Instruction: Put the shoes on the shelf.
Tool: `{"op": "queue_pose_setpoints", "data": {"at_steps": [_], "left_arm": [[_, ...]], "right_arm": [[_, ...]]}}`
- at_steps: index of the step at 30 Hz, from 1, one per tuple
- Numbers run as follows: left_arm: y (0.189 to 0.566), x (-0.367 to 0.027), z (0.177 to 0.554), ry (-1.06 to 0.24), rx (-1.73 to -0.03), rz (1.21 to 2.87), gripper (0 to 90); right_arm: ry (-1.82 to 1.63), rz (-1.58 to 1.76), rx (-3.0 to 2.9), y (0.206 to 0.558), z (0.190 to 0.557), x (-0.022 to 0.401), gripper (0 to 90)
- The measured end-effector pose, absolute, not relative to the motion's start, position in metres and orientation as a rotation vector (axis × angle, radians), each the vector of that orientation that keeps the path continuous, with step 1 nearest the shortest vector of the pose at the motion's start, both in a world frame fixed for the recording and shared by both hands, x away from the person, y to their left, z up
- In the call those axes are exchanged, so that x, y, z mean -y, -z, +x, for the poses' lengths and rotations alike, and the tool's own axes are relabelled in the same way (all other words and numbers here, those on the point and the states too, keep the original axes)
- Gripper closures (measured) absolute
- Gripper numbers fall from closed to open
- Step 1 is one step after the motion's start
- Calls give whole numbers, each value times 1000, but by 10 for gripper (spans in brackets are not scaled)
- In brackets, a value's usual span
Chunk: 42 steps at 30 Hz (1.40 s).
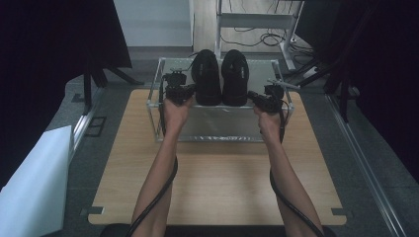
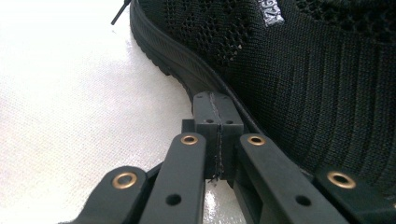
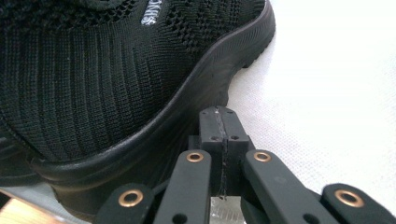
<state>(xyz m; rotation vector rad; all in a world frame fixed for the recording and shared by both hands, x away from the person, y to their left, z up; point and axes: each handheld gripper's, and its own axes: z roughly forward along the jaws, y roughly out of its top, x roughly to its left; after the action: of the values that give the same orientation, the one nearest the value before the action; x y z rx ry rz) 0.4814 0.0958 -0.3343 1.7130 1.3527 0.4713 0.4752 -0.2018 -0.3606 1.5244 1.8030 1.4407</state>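
Pair of black knit shoes sits side by side on top of a clear rack with a metal frame (image 1: 154,106) at the far end of the wooden bench (image 1: 217,182). Left shoe (image 1: 206,79) and right shoe (image 1: 235,78) are parallel, just beside each other, soles down. Long axes run near-to-far; which end is toe can't be told from the high view, though both gripper views show the ribbed ankle-collar knit close to the camera, so the heels probably face near and the toes far.

Left gripper (image 1: 179,92) is at the left shoe's outer side, right gripper (image 1: 264,100) at the right shoe's outer side. Both sets of jaws are pressed together with nothing between them; in the left gripper view the tips (image 2: 217,116) lie against the sole edge of the left shoe (image 2: 299,79), and in the right gripper view the tips (image 3: 220,123) lie against the sole rim of the right shoe (image 3: 107,79).

Progress: looks like the pair is being nudged or squared up on the rack from both sides with closed jaws. The shoes already look lined up and centred, so likely little is left beyond a final nudge and backing away.
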Motion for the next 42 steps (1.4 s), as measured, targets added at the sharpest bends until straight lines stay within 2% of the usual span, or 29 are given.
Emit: {"op": "queue_pose_setpoints", "data": {"at_steps": [5,13,14,15,22,30,36,42], "left_arm": [[337,-104,485,-397,-1321,1701,900],[335,-104,475,-445,-1292,1716,898],[335,-104,473,-466,-1298,1710,868],[335,-105,469,-486,-1296,1708,799],[339,-116,444,-505,-1255,1672,545],[339,-122,414,-450,-1175,1686,282],[342,-122,393,-435,-1146,1721,193],[347,-120,375,-469,-1143,1762,140]], "right_arm": [[-1439,1518,-1818,360,476,202,900],[-1455,1486,-1846,356,471,206,900],[-1484,1483,-1844,355,468,207,895],[-1482,1476,-1848,354,466,207,862],[-1543,1385,-1897,348,448,219,647],[-1574,1251,-1973,348,424,226,435],[-1557,1190,-2011,352,408,231,300],[-1499,1151,-2042,358,395,237,212]]}}
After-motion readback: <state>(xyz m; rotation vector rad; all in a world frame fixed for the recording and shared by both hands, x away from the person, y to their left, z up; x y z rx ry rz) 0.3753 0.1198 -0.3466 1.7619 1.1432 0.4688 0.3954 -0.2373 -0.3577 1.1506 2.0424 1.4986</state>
